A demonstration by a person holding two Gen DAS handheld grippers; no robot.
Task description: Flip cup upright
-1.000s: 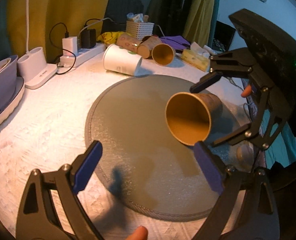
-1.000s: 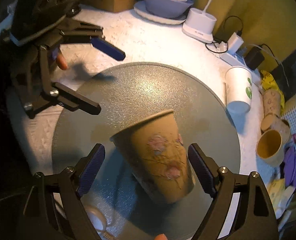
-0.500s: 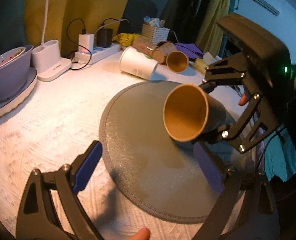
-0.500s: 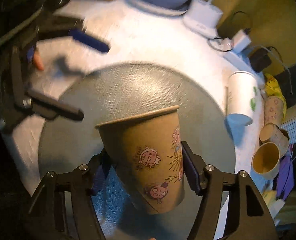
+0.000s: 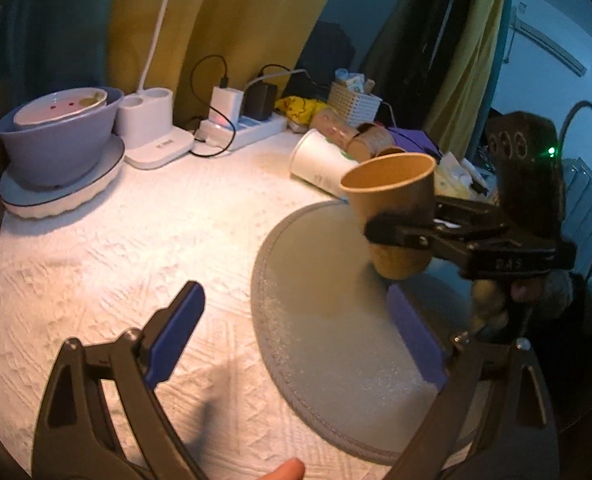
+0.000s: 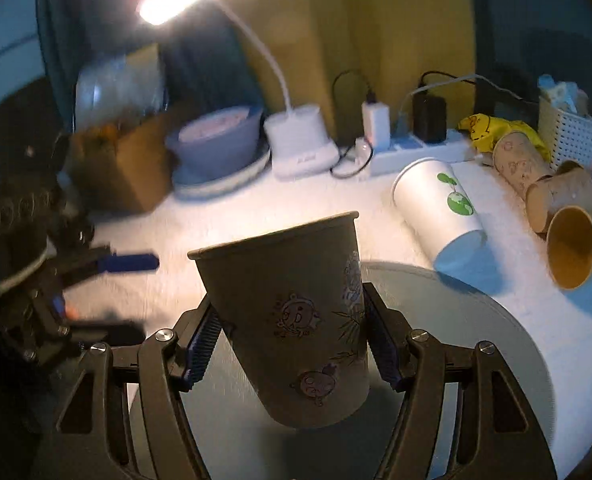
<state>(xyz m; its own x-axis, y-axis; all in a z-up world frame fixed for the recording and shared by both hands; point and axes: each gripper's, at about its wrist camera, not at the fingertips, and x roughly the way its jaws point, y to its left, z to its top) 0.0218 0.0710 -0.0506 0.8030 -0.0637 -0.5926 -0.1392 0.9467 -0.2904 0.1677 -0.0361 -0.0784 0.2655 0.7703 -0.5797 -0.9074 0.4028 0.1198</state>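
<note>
A brown paper cup with cartoon prints [image 6: 296,312] is clamped between the blue pads of my right gripper [image 6: 292,344]. It is nearly upright, mouth up, tilted slightly, its base just above the round grey mat [image 6: 475,360]. In the left wrist view the same cup [image 5: 391,208] is held by the right gripper [image 5: 415,232] over the mat [image 5: 327,320]. My left gripper [image 5: 296,336] is open and empty, over the white tablecloth at the mat's left edge.
A white cup [image 6: 435,204] and several brown cups [image 6: 567,240] lie on their sides behind the mat. A power strip [image 5: 240,132], a lamp base [image 5: 152,128], a stacked purple bowl [image 5: 60,140] and a white basket [image 5: 351,104] line the back.
My right gripper closed on the cup, lifted it off the mat and turned it from lying on its side to nearly upright. My left gripper drew back to the left.
</note>
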